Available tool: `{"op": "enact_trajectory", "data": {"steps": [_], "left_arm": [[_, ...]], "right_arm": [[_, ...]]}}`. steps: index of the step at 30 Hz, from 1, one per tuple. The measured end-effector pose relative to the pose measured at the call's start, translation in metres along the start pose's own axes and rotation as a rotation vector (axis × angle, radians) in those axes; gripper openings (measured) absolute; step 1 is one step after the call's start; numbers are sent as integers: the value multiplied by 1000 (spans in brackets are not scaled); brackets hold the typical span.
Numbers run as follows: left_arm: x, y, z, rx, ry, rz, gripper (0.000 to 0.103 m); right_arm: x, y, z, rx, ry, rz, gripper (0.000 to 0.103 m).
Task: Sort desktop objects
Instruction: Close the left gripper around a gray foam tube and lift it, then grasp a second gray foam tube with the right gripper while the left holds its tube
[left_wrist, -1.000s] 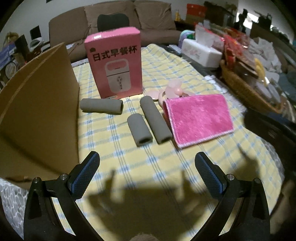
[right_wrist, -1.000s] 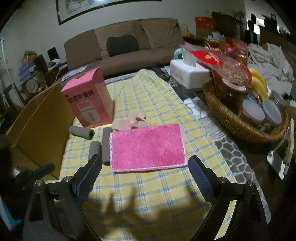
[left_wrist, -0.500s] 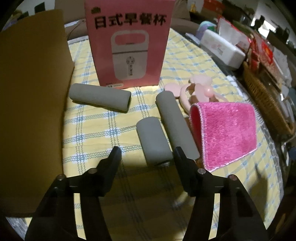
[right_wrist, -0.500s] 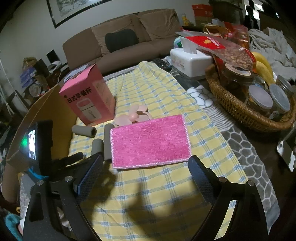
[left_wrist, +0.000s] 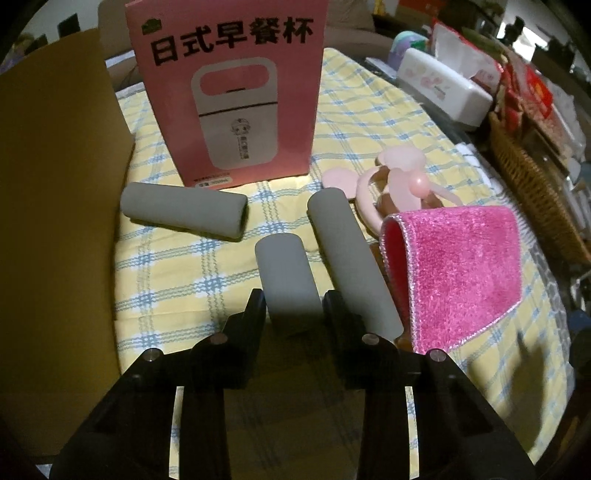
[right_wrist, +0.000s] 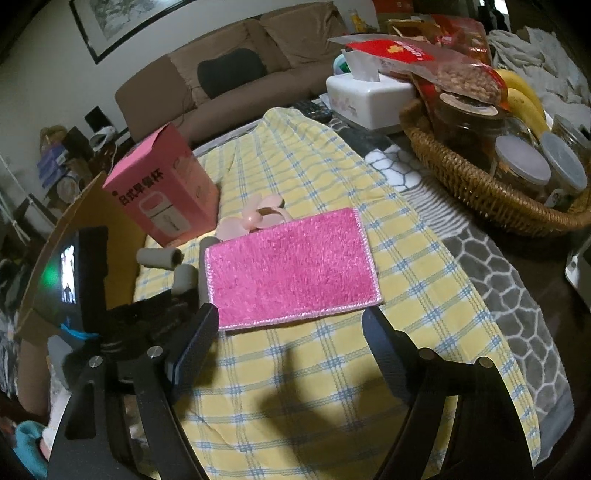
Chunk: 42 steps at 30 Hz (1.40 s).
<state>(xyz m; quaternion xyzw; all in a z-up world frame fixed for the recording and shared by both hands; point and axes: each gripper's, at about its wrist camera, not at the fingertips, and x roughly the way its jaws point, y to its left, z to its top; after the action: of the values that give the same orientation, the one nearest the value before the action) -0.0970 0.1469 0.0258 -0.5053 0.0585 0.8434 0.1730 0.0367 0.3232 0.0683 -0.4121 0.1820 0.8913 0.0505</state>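
Your left gripper (left_wrist: 293, 308), at lower centre of its frame, has closed around the near end of the short grey foam tube (left_wrist: 286, 275) on the desk: likely light and squashy, so pinch mid-length, gently; right gripper (right_wrist: 290, 341) gapes empty.

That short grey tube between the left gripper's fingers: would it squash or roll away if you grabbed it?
The short grey tube looks like matte foam, so it would probably give a little under the left gripper and weigh little. Being round and lying on its side on the checked cloth, it could roll sideways if nudged. Its dull surface suggests it is not slippery.
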Motion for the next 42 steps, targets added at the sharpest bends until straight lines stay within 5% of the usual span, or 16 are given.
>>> {"op": "enact_trajectory", "data": {"steps": [8,12,20,31,42], "left_arm": [[-41,8,-12,-16,-47,-93,30],[-75,11,-33,7,-68,-162,30],[-143,37,-71,12,-82,-278,30],[-194,62,-112,33,-151,-275,30],[-204,106,-125,-16,-161,-266,30]], "right_arm": [[4,10,1,-37,2,15,79],[9,17,-1,-44,21,49,50],[19,46,-1,-95,50,98,50],[68,117,1,-304,123,69,50],[118,126,4,-333,180,-26,53]]}}
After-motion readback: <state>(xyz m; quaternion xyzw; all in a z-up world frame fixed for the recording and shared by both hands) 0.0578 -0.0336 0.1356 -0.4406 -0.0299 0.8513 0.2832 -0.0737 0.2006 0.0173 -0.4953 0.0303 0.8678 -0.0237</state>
